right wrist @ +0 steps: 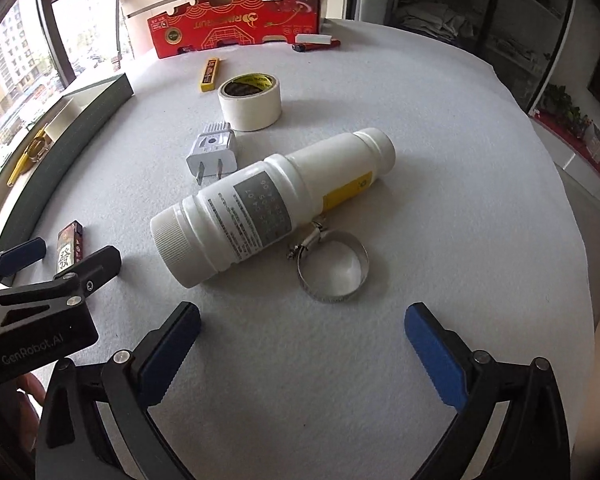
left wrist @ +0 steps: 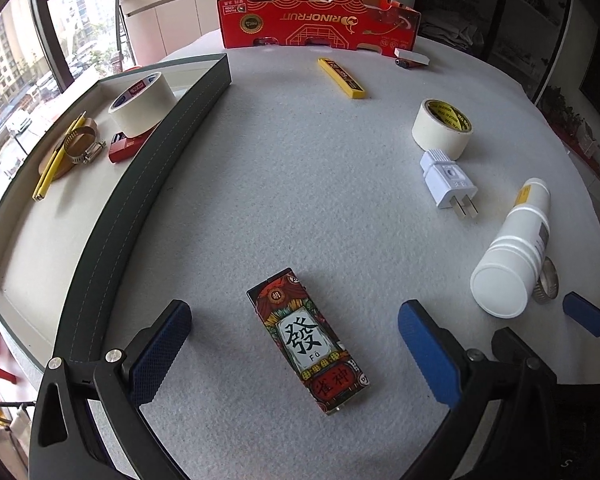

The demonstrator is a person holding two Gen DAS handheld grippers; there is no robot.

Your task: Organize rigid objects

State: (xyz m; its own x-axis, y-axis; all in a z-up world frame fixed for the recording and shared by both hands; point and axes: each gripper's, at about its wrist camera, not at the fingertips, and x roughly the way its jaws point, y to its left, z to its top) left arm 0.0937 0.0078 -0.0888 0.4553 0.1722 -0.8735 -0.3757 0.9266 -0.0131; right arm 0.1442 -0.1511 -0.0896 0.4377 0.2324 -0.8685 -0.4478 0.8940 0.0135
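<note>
My left gripper point(left wrist: 294, 346) is open, its blue pads either side of a printed mahjong-pattern lighter point(left wrist: 308, 340) lying flat on the grey felt. My right gripper point(right wrist: 302, 354) is open too, with nothing between its fingers; a metal hose clamp point(right wrist: 334, 266) and a white bottle point(right wrist: 272, 204) on its side lie just beyond it. A white plug point(left wrist: 448, 178), a roll of cream tape point(left wrist: 442, 128) and a yellow blade case point(left wrist: 342, 78) lie farther out. The dark-walled tray point(left wrist: 148, 184) on the left holds a tape roll point(left wrist: 142, 104), a hose clamp point(left wrist: 82, 146), a red lighter point(left wrist: 126, 146) and a yellow pencil-like stick.
A red cardboard box point(left wrist: 318, 20) stands at the table's far edge, with a white block point(left wrist: 412, 56) and a red pen beside it. The left gripper's body point(right wrist: 40, 312) shows at the left of the right wrist view. Windows lie beyond the tray.
</note>
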